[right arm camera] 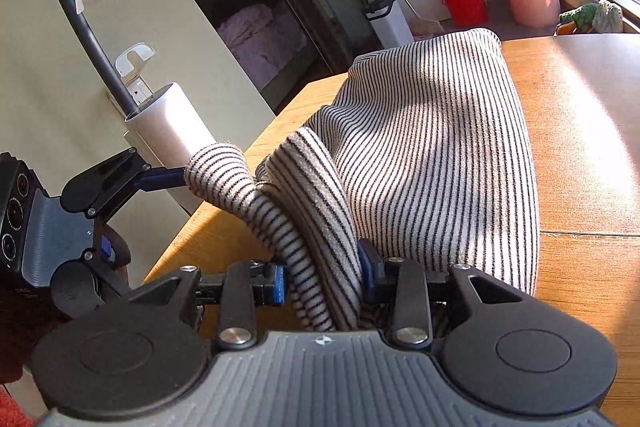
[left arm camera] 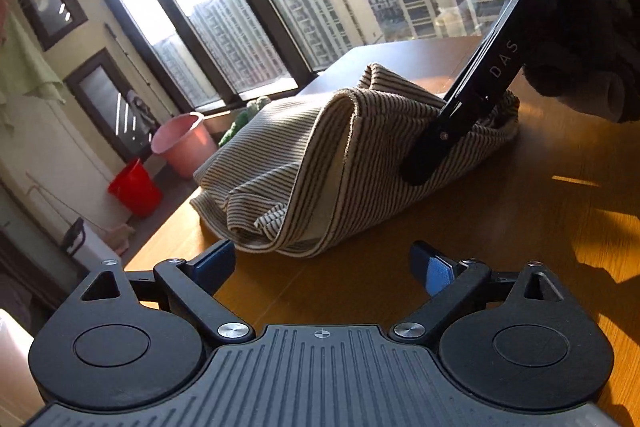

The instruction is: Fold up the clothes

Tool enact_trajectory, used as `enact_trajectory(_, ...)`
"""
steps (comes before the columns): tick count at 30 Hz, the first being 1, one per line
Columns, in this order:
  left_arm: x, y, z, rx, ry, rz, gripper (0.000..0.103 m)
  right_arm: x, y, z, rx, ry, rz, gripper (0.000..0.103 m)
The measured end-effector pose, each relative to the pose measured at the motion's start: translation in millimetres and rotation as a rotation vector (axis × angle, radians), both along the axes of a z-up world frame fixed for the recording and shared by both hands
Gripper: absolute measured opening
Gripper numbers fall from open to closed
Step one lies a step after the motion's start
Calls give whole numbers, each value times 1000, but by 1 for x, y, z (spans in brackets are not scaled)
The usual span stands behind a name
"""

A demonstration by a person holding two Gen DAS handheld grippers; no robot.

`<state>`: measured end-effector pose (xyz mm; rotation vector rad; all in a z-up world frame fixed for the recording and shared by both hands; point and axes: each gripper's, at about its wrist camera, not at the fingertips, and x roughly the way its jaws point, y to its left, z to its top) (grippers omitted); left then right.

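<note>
A striped white-and-black garment lies bunched and partly folded on the wooden table. My left gripper is open and empty, just short of the garment's near edge. My right gripper is shut on a bunched fold of the striped garment, held between its blue pads. In the left wrist view the right gripper reaches down into the cloth from the upper right. In the right wrist view the left gripper shows at the left, beside the table edge.
A pink bucket and a red bucket stand on the floor by the windows. A white upright vacuum stands beside the table's left edge. The table edge runs close to the garment's left side.
</note>
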<state>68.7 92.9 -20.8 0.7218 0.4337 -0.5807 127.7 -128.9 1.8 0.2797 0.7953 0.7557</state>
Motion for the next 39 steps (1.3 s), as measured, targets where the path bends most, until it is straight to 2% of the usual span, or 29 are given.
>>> enact_trajectory(6,19,-42,-24,161,-162,-123,98,-5,2,1,-18,-18,9,34)
enact_trajectory(8,22,-51,-34,194,-169,-156,99,-8,4,2,-39,-40,11,34)
enact_trajectory(10,22,-55,-38,176,-195,-169,98,-13,6,6,-80,-76,11,34)
enact_trajectory(12,24,-59,-39,157,-186,-177,93,-19,8,12,-133,-128,16,34)
enact_trajectory(14,25,-62,-42,137,-165,-188,76,-25,9,19,-198,-193,24,35)
enact_trajectory(17,23,-68,-46,120,-179,-210,62,-29,1,26,-250,-234,7,36)
enact_trajectory(22,20,-84,-49,86,-181,-242,58,-33,-16,31,-280,-247,-33,42)
enact_trajectory(26,21,-100,-54,86,-194,-274,55,-44,-17,28,-302,-254,-9,41)
enact_trajectory(29,23,-105,-51,69,-158,-294,44,-48,-21,32,-313,-260,-12,41)
enact_trajectory(31,28,-104,-46,17,-117,-285,39,-49,-32,41,-303,-266,-18,43)
enact_trajectory(32,31,-104,-43,-9,-95,-280,38,-50,-40,47,-294,-273,-20,48)
enact_trajectory(33,36,-101,-40,-54,-47,-264,37,-53,-49,53,-296,-289,-37,57)
enact_trajectory(34,42,-99,-37,-98,2,-248,35,-55,-57,59,-300,-306,-59,62)
enact_trajectory(37,59,-90,-30,-229,140,-204,34,-63,-88,73,-350,-367,-162,65)
enact_trajectory(39,71,-76,-25,-319,214,-178,34,-69,-107,74,-432,-410,-232,66)
